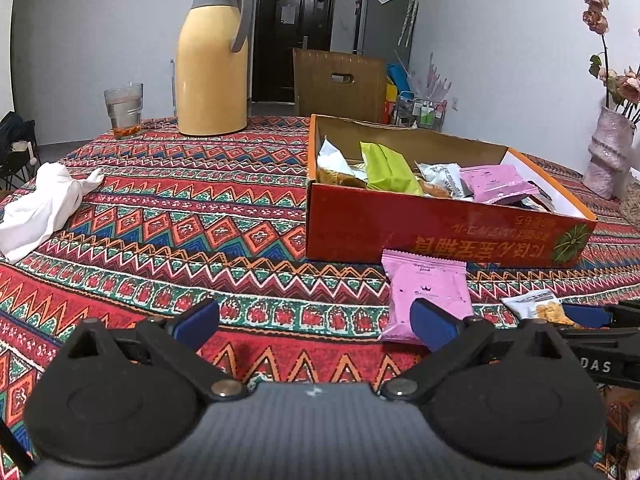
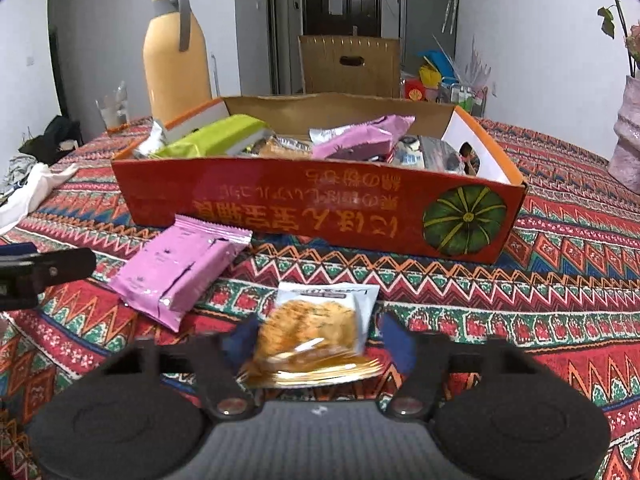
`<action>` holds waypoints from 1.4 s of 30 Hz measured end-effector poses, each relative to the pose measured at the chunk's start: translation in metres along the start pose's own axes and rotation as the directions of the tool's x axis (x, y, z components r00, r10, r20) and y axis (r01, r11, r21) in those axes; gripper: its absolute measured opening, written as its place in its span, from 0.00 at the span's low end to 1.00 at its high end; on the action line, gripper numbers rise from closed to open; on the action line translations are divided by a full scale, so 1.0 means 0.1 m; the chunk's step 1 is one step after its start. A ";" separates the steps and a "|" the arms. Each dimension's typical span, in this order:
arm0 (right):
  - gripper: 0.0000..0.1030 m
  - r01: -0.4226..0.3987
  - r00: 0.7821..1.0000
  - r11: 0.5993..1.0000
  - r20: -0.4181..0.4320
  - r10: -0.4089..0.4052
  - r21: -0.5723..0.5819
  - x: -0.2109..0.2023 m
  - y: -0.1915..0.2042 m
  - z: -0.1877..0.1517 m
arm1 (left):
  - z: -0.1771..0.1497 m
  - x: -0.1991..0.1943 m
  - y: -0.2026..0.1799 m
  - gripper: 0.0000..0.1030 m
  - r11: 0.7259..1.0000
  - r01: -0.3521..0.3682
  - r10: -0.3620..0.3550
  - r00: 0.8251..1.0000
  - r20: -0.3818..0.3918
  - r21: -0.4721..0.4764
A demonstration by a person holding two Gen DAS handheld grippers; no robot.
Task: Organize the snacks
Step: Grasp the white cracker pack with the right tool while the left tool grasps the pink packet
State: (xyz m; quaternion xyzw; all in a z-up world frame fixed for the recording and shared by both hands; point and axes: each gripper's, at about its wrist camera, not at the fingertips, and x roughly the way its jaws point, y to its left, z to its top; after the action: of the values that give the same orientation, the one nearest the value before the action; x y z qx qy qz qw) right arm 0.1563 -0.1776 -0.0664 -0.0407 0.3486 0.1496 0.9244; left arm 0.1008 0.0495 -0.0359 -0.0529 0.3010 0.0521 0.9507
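Directly ahead of the right gripper, at twelve o'clock and lying between its two spread blue fingers, sits the cracker packet on the counter; whether the pads already touch the wrapper cannot be told, as the near edge is blurred. Its long axis runs roughly from six to twelve o'clock, in line with the fingers, so a closing of the jaws would likely take it across its short width. The packet is clear film with a white printed top and a golden, crumbly biscuit showing through; it looks light and crushable.

At ten o'clock from this gripper lies the pink packet, flat, its long axis slanting from seven to one o'clock, its top edge just beside the red box. The left gripper is the nearer to it: the jaws stand wide apart and hold nothing, and the right finger overlaps the packet's lower corner in the left wrist view. The box, at twelve o'clock beyond both packets, already holds green, pink and silver snacks.
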 end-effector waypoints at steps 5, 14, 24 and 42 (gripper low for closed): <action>0.39 -0.009 0.999 1.000 0.044 0.008 0.018 -0.07 -0.04 -0.03 | 0.00 0.02 0.00 1.00 1.000 -0.011 0.011 1.000 -0.005 0.001; 0.38 0.002 0.993 0.998 0.118 -0.009 0.060 -0.25 -0.25 -0.02 | 0.04 0.01 -0.05 1.00 0.999 -0.030 0.030 0.999 -0.030 0.023; 0.38 0.058 0.983 0.990 0.167 -0.079 0.132 -0.32 -0.69 -0.02 | 0.17 0.03 -0.28 1.00 0.998 -0.019 0.023 0.998 -0.064 0.057; 0.39 0.024 0.976 0.986 0.208 -0.058 0.164 -0.29 -0.74 -0.14 | 0.21 0.42 -0.91 0.94 0.990 0.016 0.007 0.988 -0.157 0.141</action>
State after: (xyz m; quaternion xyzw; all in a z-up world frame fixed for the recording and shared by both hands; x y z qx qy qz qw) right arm 0.1494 -0.2581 -0.0602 0.0431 0.2579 0.1054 0.9594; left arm 0.1587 -0.0346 -0.0369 0.0101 0.3779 0.0242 0.9255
